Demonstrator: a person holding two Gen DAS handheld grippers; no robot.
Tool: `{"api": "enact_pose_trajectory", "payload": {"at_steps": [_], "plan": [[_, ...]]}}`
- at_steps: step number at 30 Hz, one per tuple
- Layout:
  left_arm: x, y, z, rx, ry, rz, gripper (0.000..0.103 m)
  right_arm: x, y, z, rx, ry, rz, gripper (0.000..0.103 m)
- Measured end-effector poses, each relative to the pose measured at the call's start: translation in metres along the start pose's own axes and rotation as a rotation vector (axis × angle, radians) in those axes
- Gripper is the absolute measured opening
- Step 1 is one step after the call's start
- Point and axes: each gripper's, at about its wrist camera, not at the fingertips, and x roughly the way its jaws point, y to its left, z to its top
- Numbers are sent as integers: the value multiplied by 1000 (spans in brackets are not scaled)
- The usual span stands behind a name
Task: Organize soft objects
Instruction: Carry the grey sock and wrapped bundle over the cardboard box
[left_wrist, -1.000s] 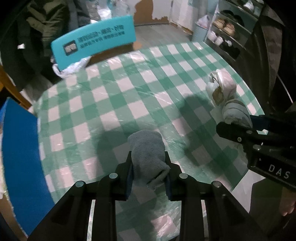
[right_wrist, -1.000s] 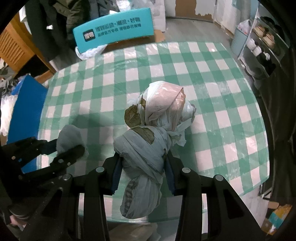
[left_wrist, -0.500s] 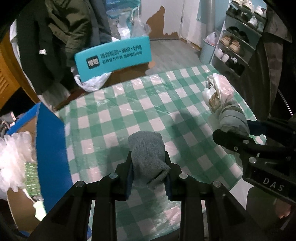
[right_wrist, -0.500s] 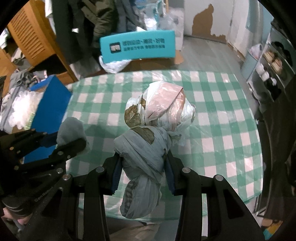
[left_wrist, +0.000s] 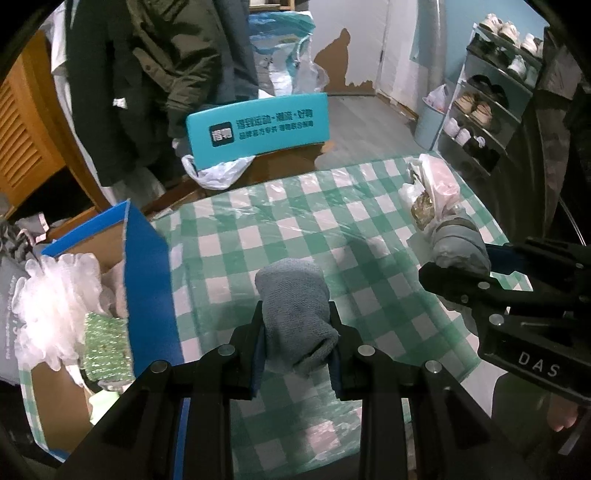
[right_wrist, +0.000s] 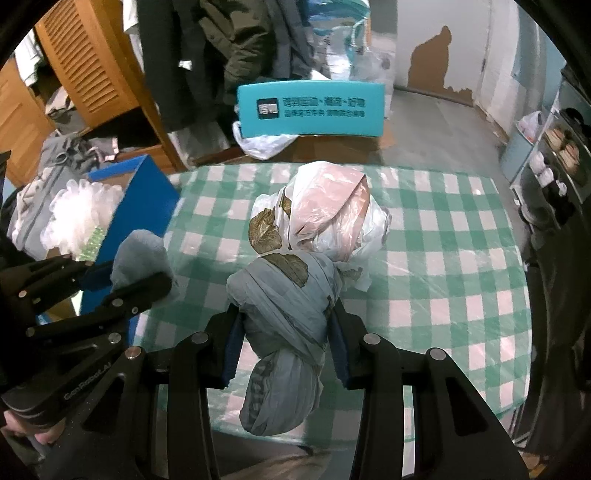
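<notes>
My left gripper is shut on a rolled grey cloth, held above the green checked table. The cloth also shows in the right wrist view. My right gripper is shut on a knotted bundle of plastic bags, grey-blue below and pink-white on top, lifted over the table. The bundle also shows at the right of the left wrist view. A blue box at the table's left edge holds a white mesh puff and a green sponge.
A teal chair back with a white plastic bag stands behind the table. Dark coats hang beyond it. A shoe rack stands at the right. A wooden louvred cabinet is at the left.
Both grippers have risen and pulled back from the table with their loads. The blue box with the white puff has come into view at the left.
</notes>
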Motion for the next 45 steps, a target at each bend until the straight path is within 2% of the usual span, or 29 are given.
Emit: {"api": "enact_pose_trajectory", "payload": {"at_steps": [24, 37, 45], "plan": [[-41, 82, -22, -147, -57, 71, 28, 7, 80, 30, -107, -22, 109, 40], [-58, 125, -40, -234, -76, 101, 28, 20, 134, 41, -189, -8, 166, 40], [-62, 162, -52, -310, -76, 144, 28, 32, 165, 48, -225, 19, 205, 40]]}}
